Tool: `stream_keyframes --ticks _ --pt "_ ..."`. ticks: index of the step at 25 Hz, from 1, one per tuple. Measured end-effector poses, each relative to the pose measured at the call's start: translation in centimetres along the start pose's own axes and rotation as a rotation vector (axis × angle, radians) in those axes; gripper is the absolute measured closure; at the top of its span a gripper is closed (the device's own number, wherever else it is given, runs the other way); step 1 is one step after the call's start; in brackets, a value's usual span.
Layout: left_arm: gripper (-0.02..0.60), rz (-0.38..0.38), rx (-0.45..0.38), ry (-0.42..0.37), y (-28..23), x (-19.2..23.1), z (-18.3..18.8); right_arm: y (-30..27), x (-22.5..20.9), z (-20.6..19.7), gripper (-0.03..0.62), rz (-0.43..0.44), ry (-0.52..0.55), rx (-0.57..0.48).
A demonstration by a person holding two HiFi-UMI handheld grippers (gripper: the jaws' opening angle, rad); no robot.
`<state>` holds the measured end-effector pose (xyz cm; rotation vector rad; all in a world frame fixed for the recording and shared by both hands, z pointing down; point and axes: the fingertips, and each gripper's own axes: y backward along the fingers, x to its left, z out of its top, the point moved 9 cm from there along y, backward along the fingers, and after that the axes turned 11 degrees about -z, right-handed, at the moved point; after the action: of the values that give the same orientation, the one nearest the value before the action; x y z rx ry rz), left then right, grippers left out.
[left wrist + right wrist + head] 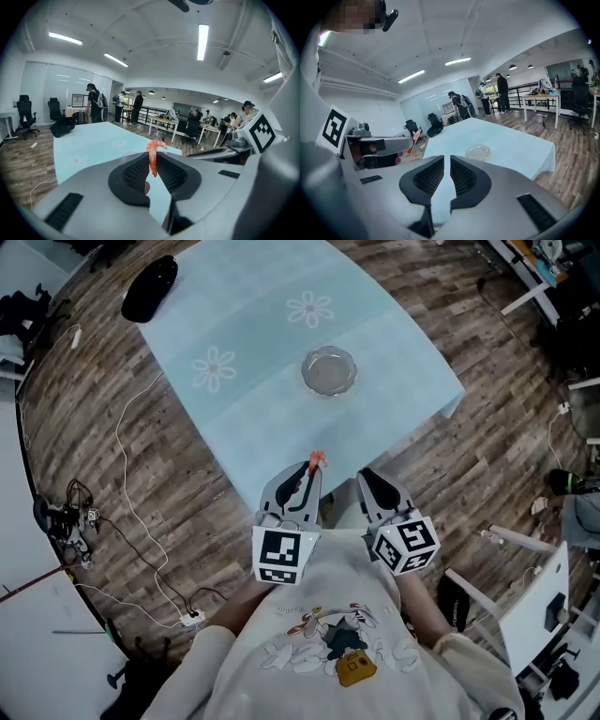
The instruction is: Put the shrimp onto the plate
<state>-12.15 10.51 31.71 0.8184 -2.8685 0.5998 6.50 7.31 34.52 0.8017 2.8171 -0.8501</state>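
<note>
An orange shrimp (153,158) hangs upright, pinched between the pads of my left gripper (153,169), which is shut on it. In the head view the shrimp (318,460) pokes out of the left gripper (309,472) above the table's near corner. The clear glass plate (329,371) lies further in on the light blue tablecloth (253,352), apart from both grippers. My right gripper (368,480) is beside the left one, shut with nothing in it. The right gripper view shows its jaws (446,169) closed, the plate (478,151) beyond them and the shrimp (414,139) at the left.
A black rounded object (150,287) lies on the table's far left corner. White cables (131,484) and a power strip (192,618) trail over the wood floor at the left. White furniture legs (487,601) stand at the right. People and desks fill the room beyond.
</note>
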Motion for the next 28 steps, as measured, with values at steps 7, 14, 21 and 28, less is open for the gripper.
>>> stream_keyframes --ticks 7,14,21,28 --pt "0.525 0.011 0.046 0.001 -2.9 1.5 0.1 -3.3 -1.0 1.4 0.537 0.033 0.0 -0.007" --pt "0.525 0.023 0.068 -0.016 -5.9 2.4 1.3 -6.0 -2.4 3.2 0.537 0.087 0.021 0.011" --pt "0.525 0.038 0.11 -0.028 -8.2 3.7 1.2 -8.4 -3.7 3.9 0.537 0.103 0.038 0.021" --pt "0.525 0.062 0.166 -0.014 -11.2 5.2 0.3 -10.7 -5.8 3.8 0.537 0.106 0.025 0.043"
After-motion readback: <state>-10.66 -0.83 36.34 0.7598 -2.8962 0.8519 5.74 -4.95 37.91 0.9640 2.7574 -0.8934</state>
